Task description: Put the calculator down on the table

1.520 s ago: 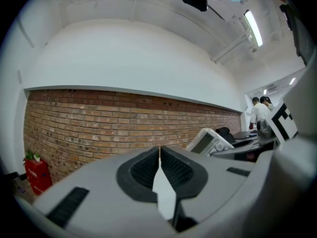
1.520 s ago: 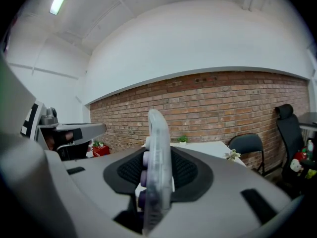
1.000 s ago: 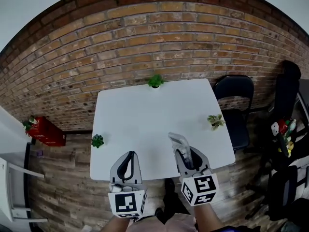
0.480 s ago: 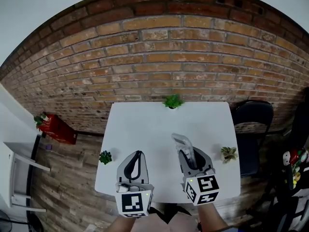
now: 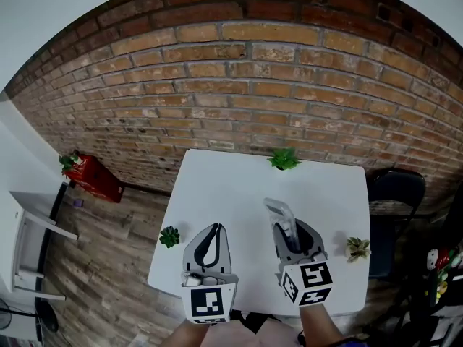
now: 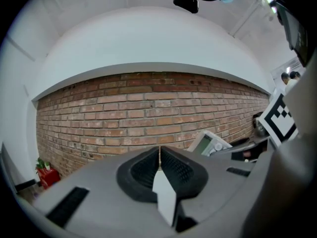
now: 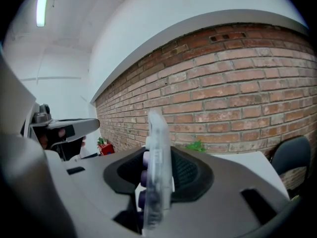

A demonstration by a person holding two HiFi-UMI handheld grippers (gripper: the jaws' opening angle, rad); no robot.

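The table (image 5: pixel 217 186) is painted white. The wall (image 5: pixel 239 85) is built of red-brown bricks with pale lines between them. The floor (image 5: pixel 116 244) is laid in brown wood strips. The left gripper (image 5: pixel 214 228) and the right gripper (image 5: pixel 289 230) are coloured grey, with black pads. Black squares on white are printed on each cube (image 5: pixel 209 303). The calculator (image 7: pixel 157 148) is made see-through, with purple keys. A green plant (image 5: pixel 283 158), a red box (image 5: pixel 98 181) and a black chair (image 5: pixel 396 194) are seen.

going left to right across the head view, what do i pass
red box → small succulent → left gripper → right gripper holding the calculator → pale potted plant → black chair
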